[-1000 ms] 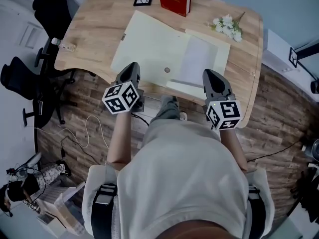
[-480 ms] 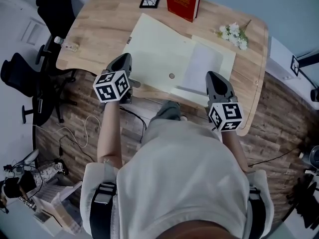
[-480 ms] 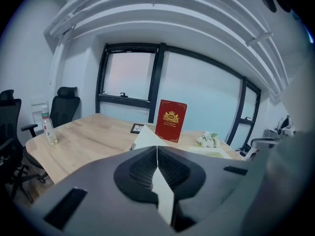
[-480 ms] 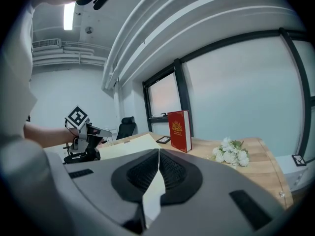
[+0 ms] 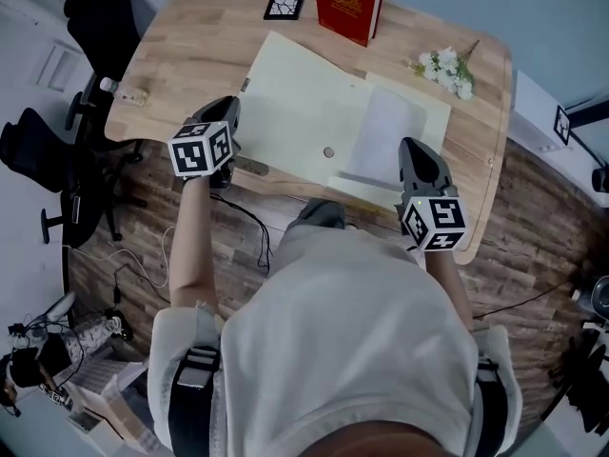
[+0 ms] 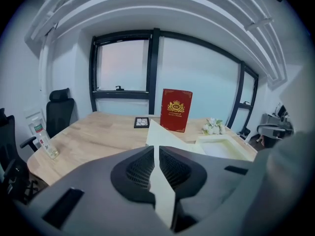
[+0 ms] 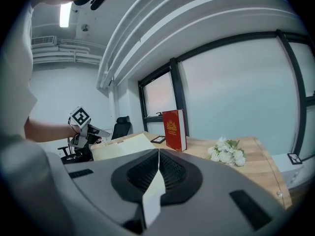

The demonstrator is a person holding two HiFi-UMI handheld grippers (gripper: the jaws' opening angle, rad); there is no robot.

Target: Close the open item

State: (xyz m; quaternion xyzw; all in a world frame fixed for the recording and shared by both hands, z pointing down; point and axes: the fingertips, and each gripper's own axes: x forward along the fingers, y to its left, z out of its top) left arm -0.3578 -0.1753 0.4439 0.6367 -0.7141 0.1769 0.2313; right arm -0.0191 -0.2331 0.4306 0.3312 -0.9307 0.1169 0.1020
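At the far left, a black office chair (image 5: 95, 17) is seen on the floor beside the wooden table (image 5: 190, 36), and a small bottle (image 5: 124, 91) is stood near the table's left edge. The left gripper (image 5: 226, 112) is held at the table's near left edge; its jaws are pressed together on the thin cream edge of the folder (image 5: 304, 103), which is pinched flat between the pads. The folder is laid open in the middle of the table, its left cover spread towards that gripper and, in the right gripper view, apparently raised a little above the tabletop at the held edge. A small black frame (image 5: 285, 3) is placed behind the folder, with an upright red book (image 5: 347, 3) just beside it. A sheet of paper (image 5: 385, 131) is kept in the folder's right half. The right gripper (image 5: 415, 152) is set at the folder's near right edge, its jaws likewise closed tight on the cream edge. White flowers (image 5: 445, 65) are laid near the table's far right corner.
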